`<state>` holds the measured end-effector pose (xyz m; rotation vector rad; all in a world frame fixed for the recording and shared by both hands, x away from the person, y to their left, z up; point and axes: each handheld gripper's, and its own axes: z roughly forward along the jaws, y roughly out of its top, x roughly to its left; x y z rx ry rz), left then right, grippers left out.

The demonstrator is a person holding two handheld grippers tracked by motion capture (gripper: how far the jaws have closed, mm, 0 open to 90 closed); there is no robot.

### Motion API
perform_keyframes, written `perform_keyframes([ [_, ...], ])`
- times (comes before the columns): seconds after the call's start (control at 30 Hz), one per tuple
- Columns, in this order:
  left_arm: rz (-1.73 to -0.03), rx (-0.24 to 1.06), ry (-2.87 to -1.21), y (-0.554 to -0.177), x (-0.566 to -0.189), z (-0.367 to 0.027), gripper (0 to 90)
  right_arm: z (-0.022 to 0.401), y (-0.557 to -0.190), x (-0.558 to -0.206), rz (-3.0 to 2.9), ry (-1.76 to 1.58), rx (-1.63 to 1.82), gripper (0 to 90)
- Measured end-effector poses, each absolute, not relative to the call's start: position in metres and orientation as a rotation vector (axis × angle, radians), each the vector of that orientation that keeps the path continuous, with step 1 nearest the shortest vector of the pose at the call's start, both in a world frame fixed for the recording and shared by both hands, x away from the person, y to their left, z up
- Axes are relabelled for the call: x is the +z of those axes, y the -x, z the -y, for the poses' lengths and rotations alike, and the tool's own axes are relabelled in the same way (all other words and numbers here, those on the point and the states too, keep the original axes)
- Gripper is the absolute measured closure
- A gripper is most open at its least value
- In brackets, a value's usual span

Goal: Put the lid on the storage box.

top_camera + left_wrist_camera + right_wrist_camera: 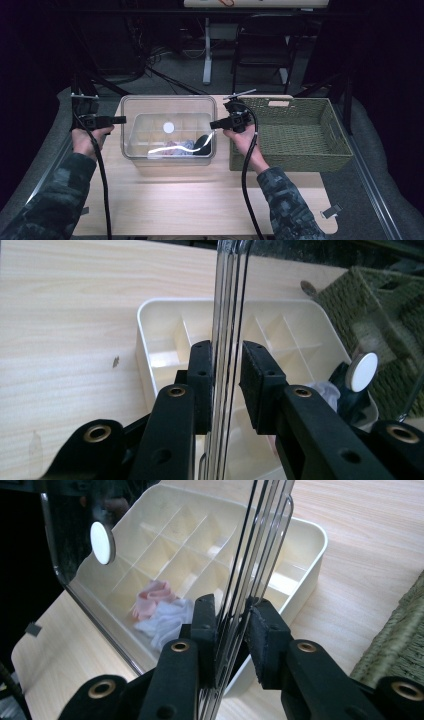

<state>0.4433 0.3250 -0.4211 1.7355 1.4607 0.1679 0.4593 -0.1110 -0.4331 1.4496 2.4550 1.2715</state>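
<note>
Gripping the clear lid [169,116] at opposite edges, left gripper [227,385] and right gripper [231,640] are nearly closed on it; rigid, light, slippery plastic: keep it level above the box [305,555].

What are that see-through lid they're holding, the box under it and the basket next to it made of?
The lid looks like clear, glossy hard plastic: the divided box shows through it and light glints on it. The box looks like cream, smooth plastic, moulded with thin dividers. The basket is woven from olive-green strands, perhaps paper cord or grass; the weave is plain, the fibre I cannot tell.
</note>
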Motion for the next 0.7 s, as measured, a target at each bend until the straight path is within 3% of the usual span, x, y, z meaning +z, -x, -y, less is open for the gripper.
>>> perform_keyframes([
  [0.7,-1.587,0.114,-1.761,-0.476,-0.447,-0.326,74.1,0.096,-0.488,-0.457,-2.417,-1.544,1.218,67.8],
])
